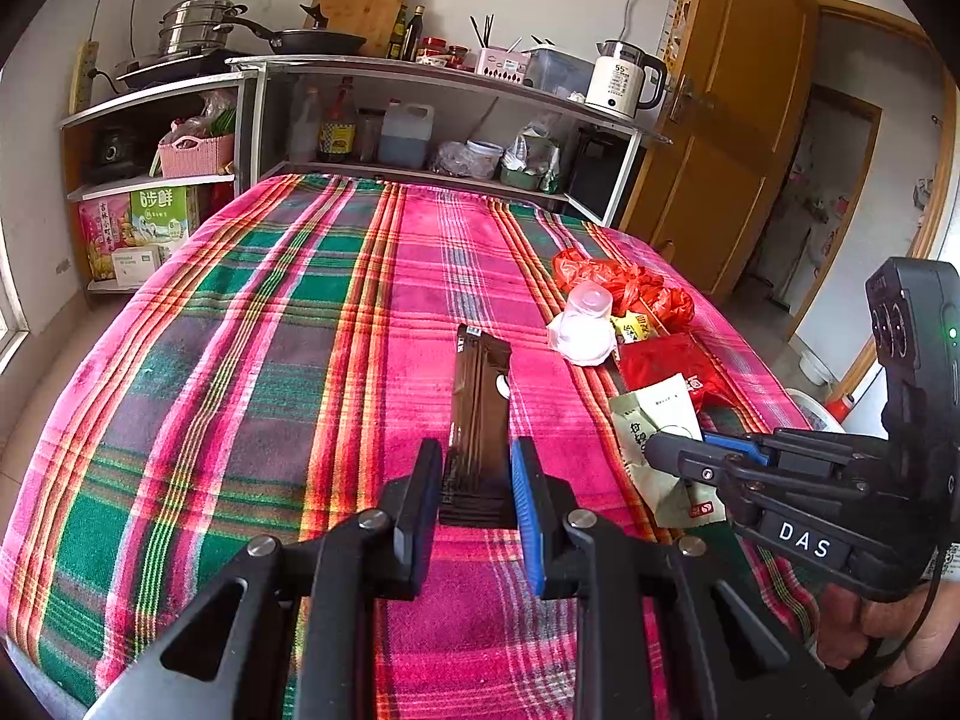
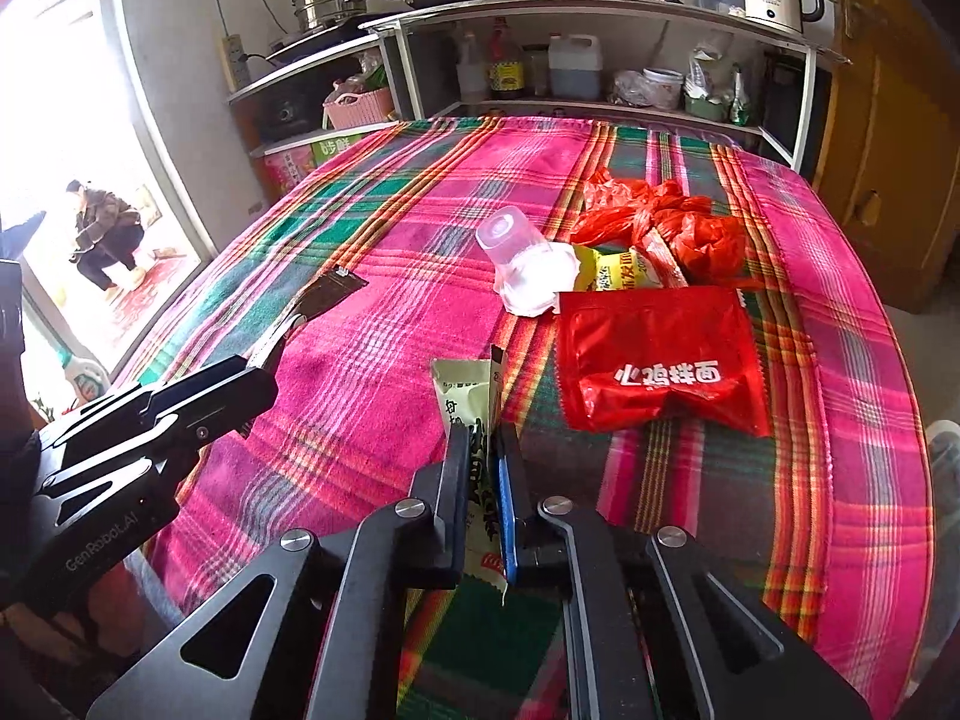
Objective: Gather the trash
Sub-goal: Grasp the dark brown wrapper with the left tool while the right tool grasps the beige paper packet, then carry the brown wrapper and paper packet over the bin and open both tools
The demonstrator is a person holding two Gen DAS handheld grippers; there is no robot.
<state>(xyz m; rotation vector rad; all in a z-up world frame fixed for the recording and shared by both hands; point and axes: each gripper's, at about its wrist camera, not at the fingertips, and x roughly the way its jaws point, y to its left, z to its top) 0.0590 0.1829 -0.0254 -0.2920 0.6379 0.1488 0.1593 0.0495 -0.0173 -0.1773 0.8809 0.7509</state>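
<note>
With our left gripper point(image 1: 477, 468) clamped on a dark brown wrapper point(image 1: 480, 414) and our right gripper point(image 2: 483, 456) pinching a pale green packet point(image 2: 465, 402), the red noodle bag point(image 2: 657, 360), plastic cup point(image 2: 510, 240) and red plastic bag point(image 2: 660, 216) lie uncollected on the plaid tablecloth point(image 2: 372, 396).

Home kitchen. Shelf unit point(image 1: 420, 69) carries steamer pot point(image 1: 195, 24), frying pan point(image 1: 312, 41), cutting board point(image 1: 363, 3), electric kettle point(image 1: 624, 81), oil bottles point(image 1: 405, 33). Plaid cloth point(image 1: 288, 324) covers bench; wooden door point(image 1: 726, 120) alongside.
</note>
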